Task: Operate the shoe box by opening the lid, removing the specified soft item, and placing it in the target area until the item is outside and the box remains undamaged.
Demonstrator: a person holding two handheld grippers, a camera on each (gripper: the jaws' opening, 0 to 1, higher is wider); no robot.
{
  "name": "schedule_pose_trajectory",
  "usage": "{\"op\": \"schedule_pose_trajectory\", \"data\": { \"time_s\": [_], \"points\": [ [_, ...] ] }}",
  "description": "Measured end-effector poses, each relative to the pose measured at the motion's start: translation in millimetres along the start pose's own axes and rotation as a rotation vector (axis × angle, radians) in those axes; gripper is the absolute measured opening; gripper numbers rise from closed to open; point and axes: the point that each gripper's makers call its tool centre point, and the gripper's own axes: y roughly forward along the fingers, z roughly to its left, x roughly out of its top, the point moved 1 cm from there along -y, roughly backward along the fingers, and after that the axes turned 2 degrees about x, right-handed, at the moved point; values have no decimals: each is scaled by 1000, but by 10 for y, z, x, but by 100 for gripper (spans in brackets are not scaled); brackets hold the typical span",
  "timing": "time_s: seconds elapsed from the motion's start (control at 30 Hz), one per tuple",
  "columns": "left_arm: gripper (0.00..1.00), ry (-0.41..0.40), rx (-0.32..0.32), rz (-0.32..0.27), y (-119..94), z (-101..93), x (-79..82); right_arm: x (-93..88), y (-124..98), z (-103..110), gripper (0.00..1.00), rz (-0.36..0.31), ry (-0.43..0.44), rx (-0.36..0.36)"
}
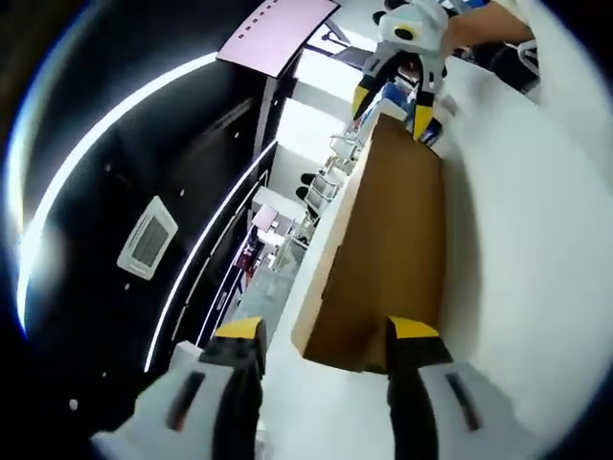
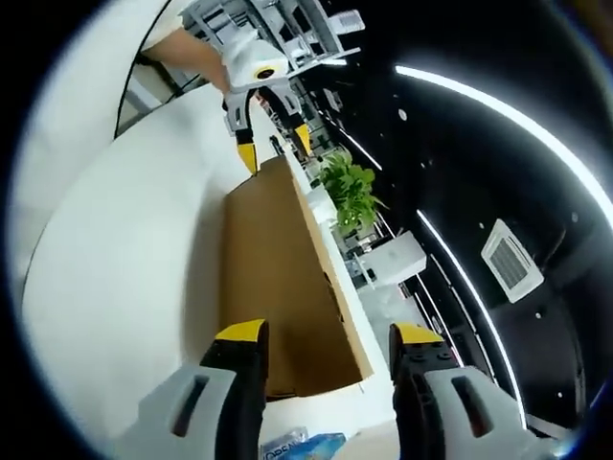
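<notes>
L grip: mine, in L view, jaws apart, yellow tips either side of box near end. R tip looks to overlap the near end face; contact can't tell. Holding nothing.
Box: brown cardboard, long, lies on white table. Runs from my L jaws away toward my R grip. Broad brown face toward cam, thinner side face on its left. Lid up or down: can't tell. Inside not visible.
Soft item: can't see it; in or out of box can't tell.
R grip seen from L view: at far end of box, top of frame, jaws apart, yellow tips straddling the far corner. Hand behind it.
Bkgd L view: black wall w/ curved light strips, vent panel, pink-white screen up top.
R grip: mine, in R view, jaws apart, tips either side of box near end, nothing clamped.
Box in R view: same box, on table, stretches away to L grip.
L grip seen from R view: far end of box, jaws apart, tips at the far edge, hand + forearm behind.
Packet: blue-white, low between my R jaws, just beside box near end.
Plant: green, right of box, beyond table edge.
Bkgd R view: black ceiling, light strips, vent.
</notes>
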Motion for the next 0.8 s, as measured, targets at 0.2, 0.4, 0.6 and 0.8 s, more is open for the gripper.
{"op": "schedule_pose_trajectory", "data": {
  "time_s": [0.2,0.4,0.6,0.8],
  "points": [
    [43,50,-3,29,-2,-33,-34,-83,12,47,48,21,-20,3],
    [43,70,10,30,-6,-30,-27,-165,19,63,45,47,-47,-5],
    [40,84,1,29,1,-82,-29,-195,-1,66,40,77,-94,-12],
    [37,105,-3,43,19,-120,-42,-186,-12,56,37,81,-117,-10]
  ]
}}
